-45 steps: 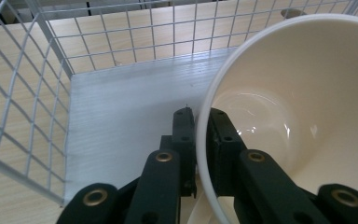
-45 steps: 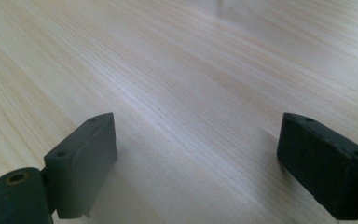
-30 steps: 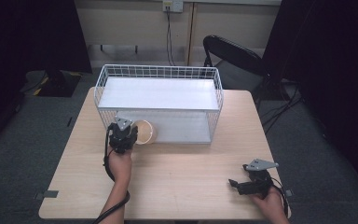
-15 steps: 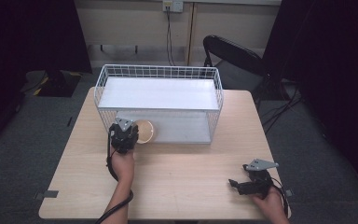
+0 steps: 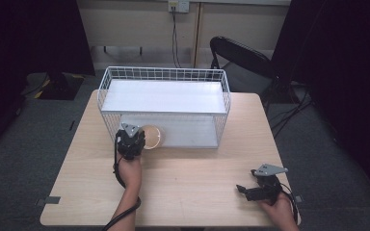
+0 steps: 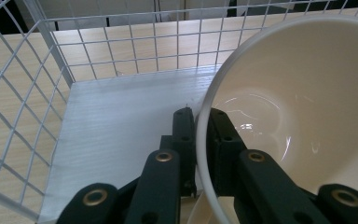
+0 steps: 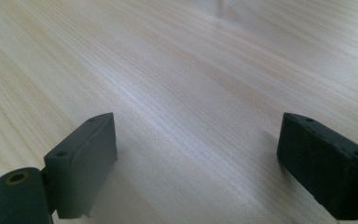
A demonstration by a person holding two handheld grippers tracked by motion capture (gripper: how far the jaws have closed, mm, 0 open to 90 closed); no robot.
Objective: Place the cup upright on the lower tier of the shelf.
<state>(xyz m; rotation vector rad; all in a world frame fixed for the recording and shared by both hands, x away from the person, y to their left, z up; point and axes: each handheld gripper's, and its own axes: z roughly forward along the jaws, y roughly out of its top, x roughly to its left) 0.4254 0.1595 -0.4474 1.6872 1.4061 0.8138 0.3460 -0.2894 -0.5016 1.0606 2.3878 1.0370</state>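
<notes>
A cream bowl (image 5: 151, 136) (image 6: 303, 121) hangs at the open front of the white wire rack (image 5: 166, 77), over the rack's lower white shelf (image 6: 121, 121). My left gripper (image 5: 131, 139) (image 6: 201, 140) is shut on the bowl's rim, one jaw inside and one outside. The bowl is tilted, its hollow facing the camera in the left gripper view. My right gripper (image 5: 244, 189) (image 7: 196, 154) rests low over the bare wooden table (image 7: 177, 60) at the front right, open, with nothing between its jaws.
The rack has an upper white shelf (image 5: 164, 96) and wire walls (image 6: 18, 102) around the lower one. A black folding chair (image 5: 243, 60) stands behind the table (image 5: 197, 168). A cable trails from the left gripper along the forearm.
My left gripper has carried the bowl a little forward and to the right, deeper under the rack's upper shelf. The right gripper has stayed where it was.
</notes>
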